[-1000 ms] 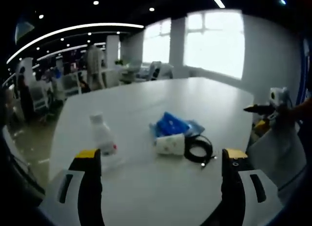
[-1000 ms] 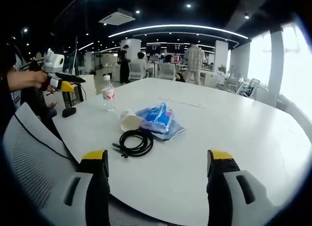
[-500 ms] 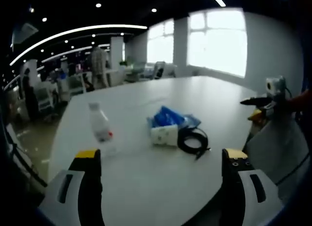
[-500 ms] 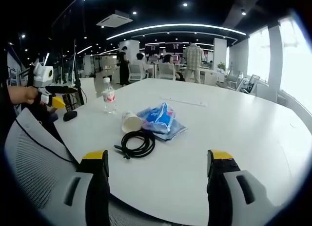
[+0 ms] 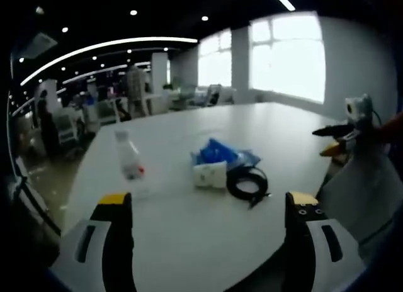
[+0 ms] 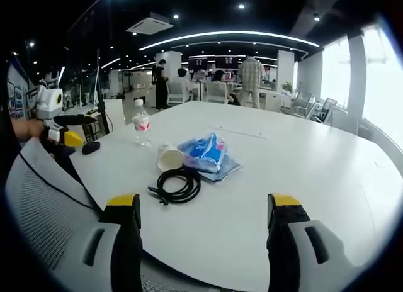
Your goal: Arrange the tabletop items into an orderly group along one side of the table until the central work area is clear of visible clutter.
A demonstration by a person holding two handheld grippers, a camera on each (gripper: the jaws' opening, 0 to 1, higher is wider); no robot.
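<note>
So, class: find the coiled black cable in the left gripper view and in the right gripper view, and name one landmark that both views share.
Left gripper view: the coiled black cable lies right of centre on the white table.
Right gripper view: the cable lies left of centre, near the table's front edge.
Shared landmark: the tipped paper cup right beside the cable, by the blue bag.

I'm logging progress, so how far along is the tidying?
Nothing looks done: the bottle, paper cup, blue bag and black cable sit mid-table. Nothing is in hand: the left claw and right claw are open. All grouping remains.
</note>
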